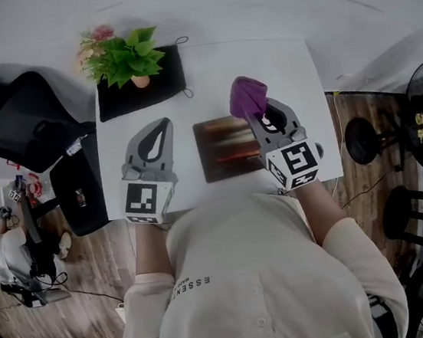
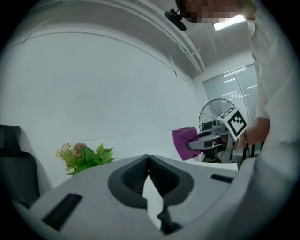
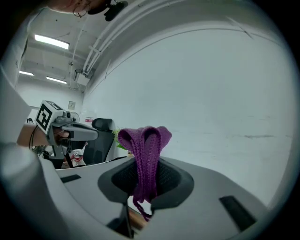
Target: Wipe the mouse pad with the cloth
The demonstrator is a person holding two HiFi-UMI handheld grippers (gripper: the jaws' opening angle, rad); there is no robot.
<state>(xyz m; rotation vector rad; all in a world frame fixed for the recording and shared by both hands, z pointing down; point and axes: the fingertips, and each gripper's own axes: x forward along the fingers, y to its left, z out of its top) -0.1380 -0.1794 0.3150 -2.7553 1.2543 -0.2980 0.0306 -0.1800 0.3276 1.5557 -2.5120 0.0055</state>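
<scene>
Two grippers hover over the white table [image 1: 300, 75] in the head view. The right gripper [image 1: 259, 115] carries a bunched purple cloth [image 1: 248, 96] at its tip, just above the far right corner of the dark mouse pad [image 1: 227, 148], which lies flat between the two tools. That position looks like a lead-in to the first wiping stroke. The left gripper [image 1: 165, 122] hangs to the pad's left, apart from it, probably kept clear or ready to steady the pad. A potted plant [image 1: 125, 56] on a black mat [image 1: 162, 89] stands at the far edge, well out of the way. In the left gripper view, the jaws meet at their tips with nothing between them, and the cloth shows off to the right in the other tool's grip. In the right gripper view, the jaws are clamped on the cloth, with folds standing up above the pads and a loose end trailing below, so the grip seems firm enough to drag across the pad.
</scene>
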